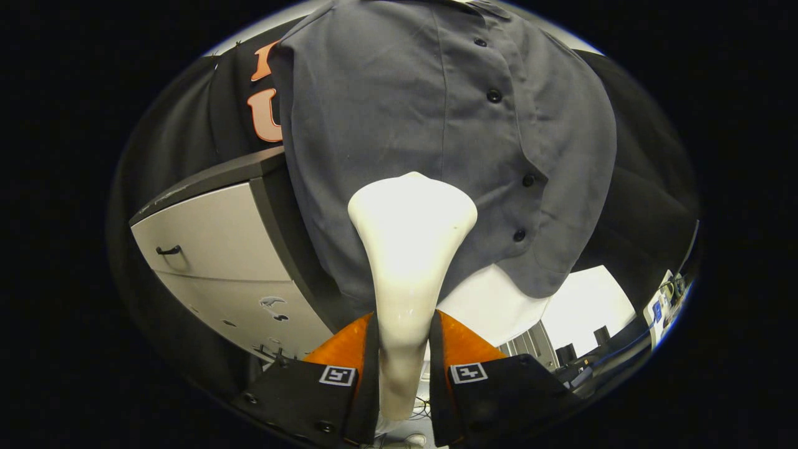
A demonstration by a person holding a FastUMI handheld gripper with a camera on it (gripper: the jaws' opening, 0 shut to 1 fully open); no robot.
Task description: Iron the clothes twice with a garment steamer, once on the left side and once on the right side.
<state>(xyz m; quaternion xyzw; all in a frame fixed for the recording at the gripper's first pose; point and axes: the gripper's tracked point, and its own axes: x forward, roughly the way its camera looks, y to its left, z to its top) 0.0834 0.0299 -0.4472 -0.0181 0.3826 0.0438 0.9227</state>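
Observation:
A grey button-up shirt (399, 118) hangs in front of me, its button placket running down to the right of centre. My gripper (403, 333) is shut on the white garment steamer (408, 249), both fingers pressing its narrow handle. The steamer's wide head sits against the lower part of the shirt, left of the button line. A white layer (499, 302) shows under the shirt's hem, just right of the steamer.
A grey cabinet (218, 249) with a dark top and a small black handle stands left of the shirt. Black cloth (642, 206) hangs behind and to the right. Cables and small equipment (661, 305) lie low at the far right.

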